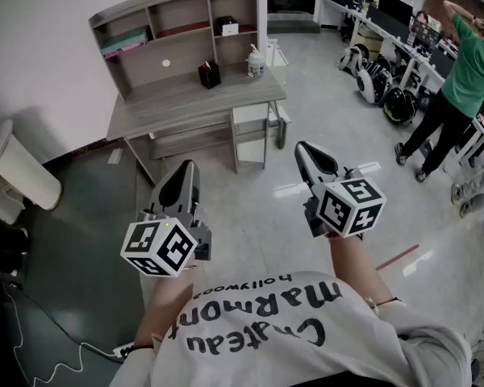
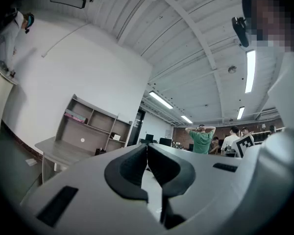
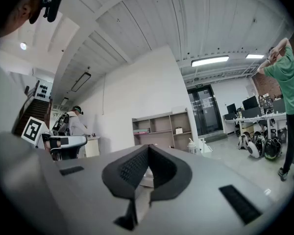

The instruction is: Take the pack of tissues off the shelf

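A grey desk [image 1: 185, 95] with a shelf unit [image 1: 177, 14] stands far ahead of me across the floor. In the shelf's upper left compartment lies a flat pink and teal pack [image 1: 123, 43], likely the tissues; the same pack [image 2: 74, 115] shows in the left gripper view, and as a small pack [image 3: 141, 130] in the right gripper view. My left gripper [image 1: 187, 170] and right gripper [image 1: 305, 150] are held out at waist height, well short of the desk. Both are shut with nothing in them: left gripper [image 2: 147, 148], right gripper [image 3: 148, 150].
On the desk stand a black holder [image 1: 210, 75] and a pump bottle [image 1: 256, 61]; a small box [image 1: 226, 27] sits in the right shelf compartment. A person in a green shirt [image 1: 464, 75] stands at the right by desks with monitors. A white cylinder [image 1: 20, 172] is at the left.
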`<action>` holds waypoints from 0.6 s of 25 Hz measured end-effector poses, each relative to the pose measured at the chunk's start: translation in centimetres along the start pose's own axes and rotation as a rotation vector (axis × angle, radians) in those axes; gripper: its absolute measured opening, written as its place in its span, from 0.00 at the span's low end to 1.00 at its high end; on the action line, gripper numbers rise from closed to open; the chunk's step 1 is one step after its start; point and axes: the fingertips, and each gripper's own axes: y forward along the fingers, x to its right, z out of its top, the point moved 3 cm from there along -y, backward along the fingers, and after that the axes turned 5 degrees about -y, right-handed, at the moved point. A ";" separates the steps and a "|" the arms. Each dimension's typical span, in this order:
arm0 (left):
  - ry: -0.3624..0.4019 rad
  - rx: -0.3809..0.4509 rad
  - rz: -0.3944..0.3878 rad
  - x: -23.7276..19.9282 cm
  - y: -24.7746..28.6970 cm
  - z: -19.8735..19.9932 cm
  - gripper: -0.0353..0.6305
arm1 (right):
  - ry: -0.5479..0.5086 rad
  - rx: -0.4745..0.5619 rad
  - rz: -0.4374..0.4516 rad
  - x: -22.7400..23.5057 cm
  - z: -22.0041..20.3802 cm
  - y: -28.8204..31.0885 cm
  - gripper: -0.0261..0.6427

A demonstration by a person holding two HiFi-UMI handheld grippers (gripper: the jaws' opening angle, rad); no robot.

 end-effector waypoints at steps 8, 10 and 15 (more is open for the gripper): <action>-0.008 -0.007 0.020 0.7 0.6 -0.7 0.08 | -0.001 -0.006 0.004 1.4 -0.4 -0.3 0.05; -0.011 -0.011 0.022 0.9 1.2 -1.1 0.08 | -0.021 0.003 -0.003 2.1 -0.4 -0.2 0.05; -0.054 0.002 0.034 1.6 2.8 -2.3 0.08 | -0.036 0.008 0.002 4.5 -0.6 -0.2 0.05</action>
